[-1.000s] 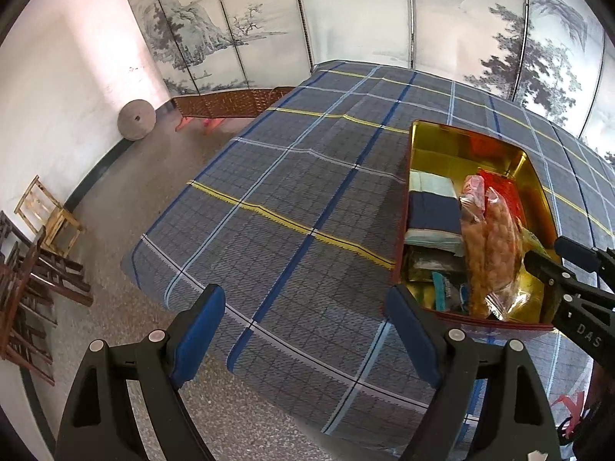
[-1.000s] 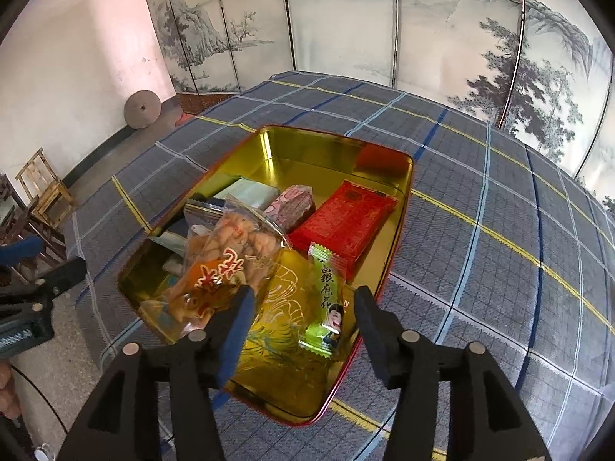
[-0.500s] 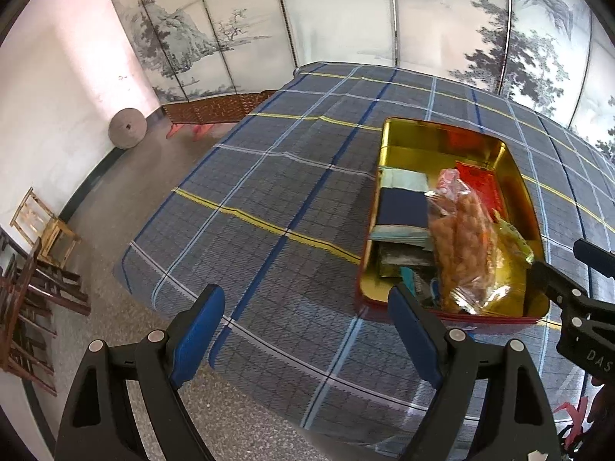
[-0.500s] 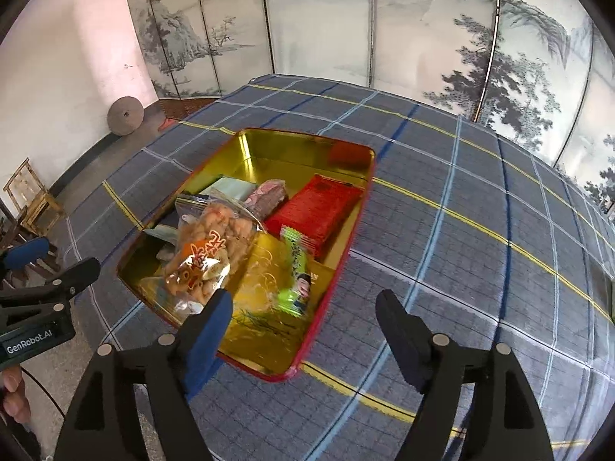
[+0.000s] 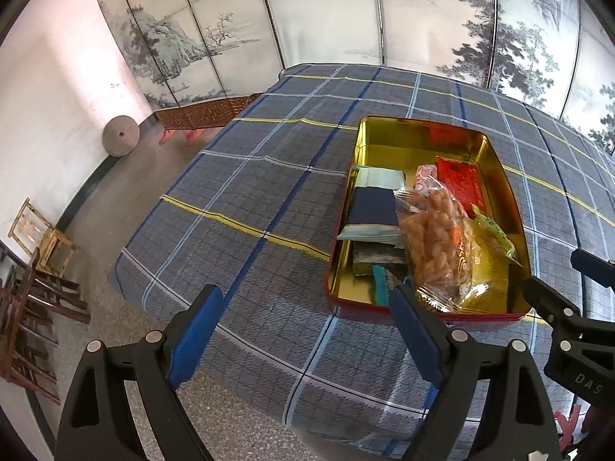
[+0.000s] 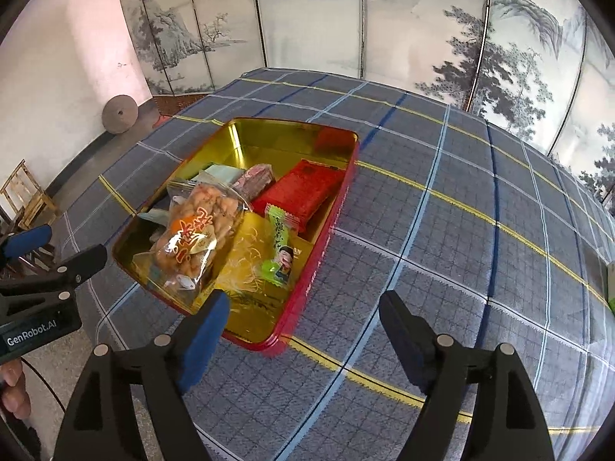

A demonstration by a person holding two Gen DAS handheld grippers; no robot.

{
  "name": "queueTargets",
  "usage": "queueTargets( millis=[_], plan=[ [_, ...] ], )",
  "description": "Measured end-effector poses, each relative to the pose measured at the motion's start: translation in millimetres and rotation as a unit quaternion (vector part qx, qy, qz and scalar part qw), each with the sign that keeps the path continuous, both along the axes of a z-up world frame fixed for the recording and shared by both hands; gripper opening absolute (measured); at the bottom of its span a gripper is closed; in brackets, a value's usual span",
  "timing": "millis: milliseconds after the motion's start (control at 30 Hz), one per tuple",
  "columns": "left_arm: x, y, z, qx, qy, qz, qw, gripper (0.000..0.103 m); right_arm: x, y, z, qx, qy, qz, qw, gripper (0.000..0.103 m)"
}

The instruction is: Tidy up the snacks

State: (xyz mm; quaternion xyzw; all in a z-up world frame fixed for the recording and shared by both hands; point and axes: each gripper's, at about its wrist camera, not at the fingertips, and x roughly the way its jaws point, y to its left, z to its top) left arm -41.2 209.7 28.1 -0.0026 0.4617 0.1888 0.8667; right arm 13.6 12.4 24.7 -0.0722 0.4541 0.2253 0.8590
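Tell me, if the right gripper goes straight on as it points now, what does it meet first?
Probably the plaid tablecloth, just right of the red tin. The open right gripper points past the tin's near corner, though depth is unclear.

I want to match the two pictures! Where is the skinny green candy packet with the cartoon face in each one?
Left wrist view: the green candy packet lies at the right side of the tin, right of the clear bag of fried snacks.
Right wrist view: the green candy packet lies near the tin's near right corner, on the gold bag.
Shared landmark: the red packet just beyond it.
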Motion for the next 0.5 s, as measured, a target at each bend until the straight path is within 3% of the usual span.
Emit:
queueTargets(
  millis=[500],
  plan=[
    [2.7, -4.7, -1.1, -0.004, 0.003, -0.001, 1.0, 0.086, -3.2, -0.5, -5.0, -0.008, 0.004, 0.006, 1.0, 0.082]
  ],
)
